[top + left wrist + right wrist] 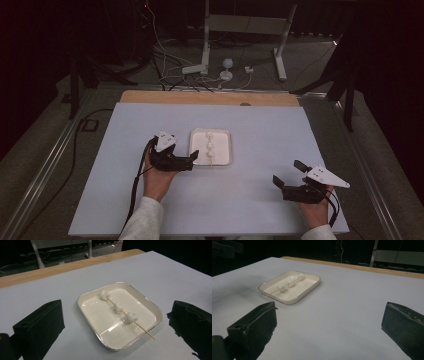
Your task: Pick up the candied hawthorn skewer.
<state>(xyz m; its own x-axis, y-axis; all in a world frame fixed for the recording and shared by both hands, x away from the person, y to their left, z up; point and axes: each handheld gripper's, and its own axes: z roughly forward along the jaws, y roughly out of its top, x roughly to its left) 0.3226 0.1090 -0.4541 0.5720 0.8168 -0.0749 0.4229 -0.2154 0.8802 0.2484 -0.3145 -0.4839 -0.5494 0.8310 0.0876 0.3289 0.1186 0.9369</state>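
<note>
**Skewer lay in the tray, both of your grippers empty**

Skewer (130,319) with three white marshmallow pieces rested in the shallow white tray (145,302), its bare wooden tip poking out over the near rim in the left gripper view. The tray sat on the pale sheet (260,200) that covered the table, about midway across it, with a strip of bare wooden tabletop (200,97) showing along the far edge.

You held your left gripper (192,159) just beside the tray's left edge, pointed toward it; I could not tell whether the tips touched the rim. Its jaws stood wide apart with nothing between them, and in the left gripper view they framed the tray on either side.

Your right gripper (289,172) sat well apart from the tray, near the sheet's front right corner, angled back toward the middle. Its jaws were also spread and held nothing; in the right gripper view the tray lay farther off on the left.
</note>
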